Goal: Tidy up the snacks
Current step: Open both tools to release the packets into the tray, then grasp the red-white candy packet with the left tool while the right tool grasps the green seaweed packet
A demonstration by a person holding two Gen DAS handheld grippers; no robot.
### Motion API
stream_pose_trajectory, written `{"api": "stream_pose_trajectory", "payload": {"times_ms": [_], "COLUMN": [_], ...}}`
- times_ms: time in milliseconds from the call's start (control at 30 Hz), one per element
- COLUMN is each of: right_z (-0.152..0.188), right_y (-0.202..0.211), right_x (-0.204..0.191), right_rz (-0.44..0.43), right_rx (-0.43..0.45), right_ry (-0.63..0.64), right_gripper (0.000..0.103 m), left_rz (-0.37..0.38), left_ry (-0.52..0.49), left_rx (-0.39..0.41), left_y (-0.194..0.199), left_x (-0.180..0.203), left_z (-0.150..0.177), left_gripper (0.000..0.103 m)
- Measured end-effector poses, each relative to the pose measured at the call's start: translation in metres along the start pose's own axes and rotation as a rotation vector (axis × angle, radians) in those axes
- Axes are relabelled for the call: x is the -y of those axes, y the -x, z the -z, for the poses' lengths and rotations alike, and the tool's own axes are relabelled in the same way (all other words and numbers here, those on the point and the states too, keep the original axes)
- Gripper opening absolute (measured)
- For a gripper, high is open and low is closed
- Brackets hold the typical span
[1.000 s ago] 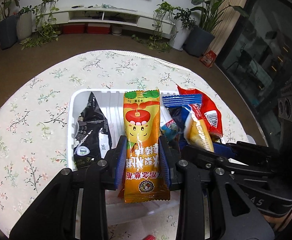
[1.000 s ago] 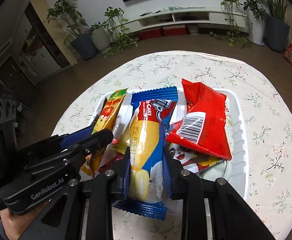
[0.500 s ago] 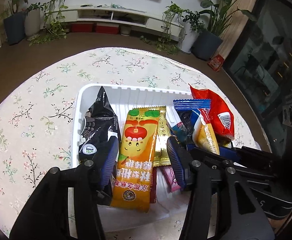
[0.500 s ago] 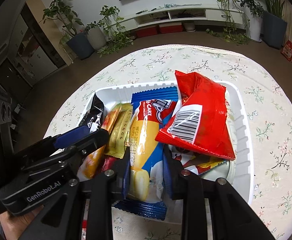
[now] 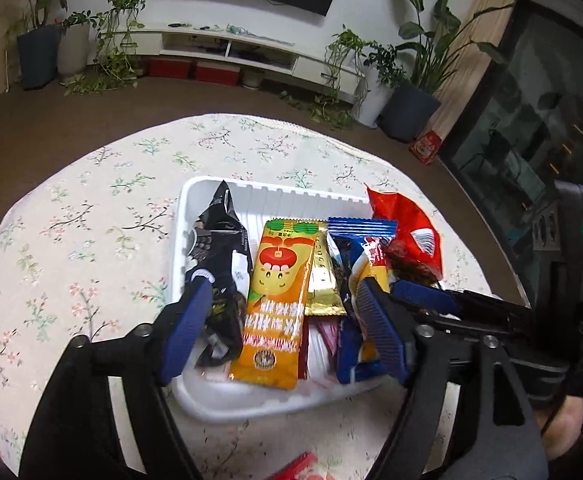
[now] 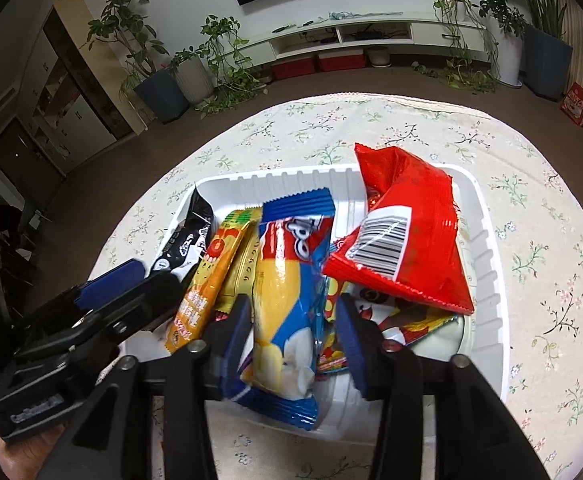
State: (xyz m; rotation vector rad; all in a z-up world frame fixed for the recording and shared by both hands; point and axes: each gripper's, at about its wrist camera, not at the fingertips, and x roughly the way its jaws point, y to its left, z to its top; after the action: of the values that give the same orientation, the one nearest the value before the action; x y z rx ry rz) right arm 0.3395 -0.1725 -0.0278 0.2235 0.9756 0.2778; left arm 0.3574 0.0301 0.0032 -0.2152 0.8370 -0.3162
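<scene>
A white tray (image 5: 275, 196) on the flowered table holds several snack packets. An orange packet (image 5: 277, 300) lies flat in it, between a black packet (image 5: 219, 248) and a gold one (image 5: 323, 280). My left gripper (image 5: 283, 328) is open, its fingers wide on either side of the orange packet, not touching it. In the right wrist view a blue and yellow cake packet (image 6: 287, 292) lies in the tray (image 6: 487, 240), its near end over the front rim. My right gripper (image 6: 293, 340) is open around it with small gaps. A red bag (image 6: 407, 232) leans on the pile.
The round table (image 5: 91, 240) with a flowered cloth carries the tray. A red wrapper (image 5: 297, 468) lies on the cloth at the near edge. Each gripper shows at the side of the other's view. Plants and a TV bench stand on the far side of the room.
My left gripper opened and let go of the orange packet, which now lies in the tray. My right gripper opened off the cake packet. Both pulled back a little.
</scene>
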Motion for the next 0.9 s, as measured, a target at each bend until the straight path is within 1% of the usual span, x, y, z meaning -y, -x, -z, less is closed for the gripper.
{"api": "stream_pose_trajectory", "payload": {"times_ms": [33,67,100,133,167,200,267,333,400,467,567,633,667,733,800,900], "right_z": [0.001,0.001,0.002,0.003,0.005,0.007,0.011,0.021,0.032,0.047,0.070,0.088,0.098,0.116,0.127,0.145], "right_y": [0.002,0.004,0.007,0.011,0.015,0.020,0.036,0.058,0.078,0.100,0.129,0.145,0.150,0.156,0.156,0.148], "right_x": [-0.001,-0.003,-0.004,-0.006,-0.006,-0.007,-0.010,-0.013,-0.013,-0.011,-0.006,-0.002,-0.001,0.001,0.002,0.005], "right_rz": [-0.004,-0.003,-0.003,-0.006,-0.012,-0.020,-0.032,-0.050,-0.049,-0.049,-0.032,-0.011,0.001,0.006,0.011,0.027], "right_rx": [0.005,0.008,0.012,0.015,0.019,0.026,0.055,0.100,0.139,0.180,0.229,0.263,0.276,0.285,0.282,0.255], "right_ry": [-0.002,-0.003,-0.006,-0.013,-0.018,-0.022,-0.022,-0.009,-0.003,-0.003,-0.017,-0.021,-0.025,-0.039,-0.033,-0.017], "right_gripper": [0.060,0.066,0.067,0.069,0.069,0.069,0.070,0.073,0.077,0.082,0.086,0.087,0.088,0.088,0.088,0.088], "left_rz": [0.001,0.002,0.003,0.002,-0.006,-0.018,-0.041,-0.078,-0.108,-0.128,-0.156,-0.222,-0.256,-0.259,-0.288,-0.311], "left_ry": [-0.002,-0.003,-0.007,-0.011,-0.014,-0.017,-0.012,-0.019,-0.033,-0.034,-0.021,0.016,0.052,0.081,0.079,0.071], "left_rx": [0.000,0.000,0.003,0.005,0.009,0.016,0.025,0.020,0.003,-0.015,-0.058,-0.110,-0.140,-0.154,-0.155,-0.161], "left_y": [0.005,0.011,0.018,0.026,0.034,0.042,0.058,0.071,0.078,0.082,0.078,0.072,0.069,0.066,0.065,0.067], "left_x": [0.000,0.000,0.000,0.000,0.000,0.000,0.000,0.002,0.007,0.013,0.024,0.028,0.029,0.032,0.038,0.047], "left_z": [0.002,0.005,0.008,0.011,0.015,0.019,0.029,0.044,0.061,0.079,0.105,0.120,0.127,0.135,0.143,0.149], "left_gripper": [0.076,0.081,0.085,0.092,0.095,0.096,0.103,0.103,0.103,0.103,0.103,0.103,0.102,0.101,0.101,0.101]}}
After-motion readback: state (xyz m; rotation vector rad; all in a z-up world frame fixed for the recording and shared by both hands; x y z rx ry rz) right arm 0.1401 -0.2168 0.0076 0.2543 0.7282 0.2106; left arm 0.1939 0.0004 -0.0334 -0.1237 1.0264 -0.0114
